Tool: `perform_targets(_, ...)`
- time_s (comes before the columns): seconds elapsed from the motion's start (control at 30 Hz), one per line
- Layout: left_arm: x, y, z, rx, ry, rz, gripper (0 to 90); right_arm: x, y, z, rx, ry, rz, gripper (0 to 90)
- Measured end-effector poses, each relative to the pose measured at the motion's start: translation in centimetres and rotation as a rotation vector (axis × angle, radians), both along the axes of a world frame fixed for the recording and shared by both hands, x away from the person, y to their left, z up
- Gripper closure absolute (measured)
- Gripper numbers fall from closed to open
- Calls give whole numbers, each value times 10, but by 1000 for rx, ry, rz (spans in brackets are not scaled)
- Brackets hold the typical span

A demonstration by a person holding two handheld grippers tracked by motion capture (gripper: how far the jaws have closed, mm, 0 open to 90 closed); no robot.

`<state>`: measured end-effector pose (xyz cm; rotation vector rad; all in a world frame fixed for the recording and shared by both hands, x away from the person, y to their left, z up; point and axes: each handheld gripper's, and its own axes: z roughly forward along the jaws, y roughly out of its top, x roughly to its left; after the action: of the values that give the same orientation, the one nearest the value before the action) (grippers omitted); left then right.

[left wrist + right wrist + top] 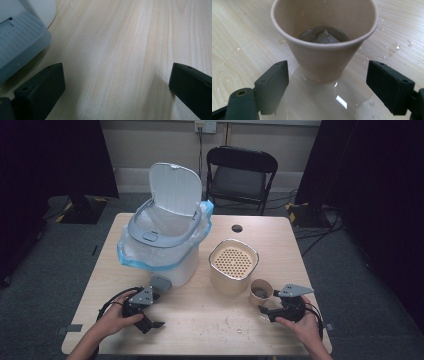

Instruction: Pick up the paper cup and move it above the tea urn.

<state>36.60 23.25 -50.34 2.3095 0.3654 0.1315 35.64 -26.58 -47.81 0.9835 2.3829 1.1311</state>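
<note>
Two hand-held grippers rest low over a pale wooden table [200, 320], one in each of a person's hands. The right gripper [327, 82] has its fingers [274, 82] spread wide, and a brown paper cup [324, 37] stands upright just ahead of the fingertips, centred on the gap between them but not touched by either finger. The cup holds a little liquid and what looks like a tea bag, and a puddle [319, 97] lies on the wood between the fingers, under the cup's base. The left gripper [115, 82] also has its fingers [47, 85] spread apart with only bare wood between them; the grey foot pedal [20, 47] of a white bin [165, 235] sits just beyond its left finger.
</note>
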Motion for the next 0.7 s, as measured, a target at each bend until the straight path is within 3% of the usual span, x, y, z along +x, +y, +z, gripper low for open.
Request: perform_targets(0.7,1,0,0,5,3,-13,0,17,14,-9,53,5,38,199)
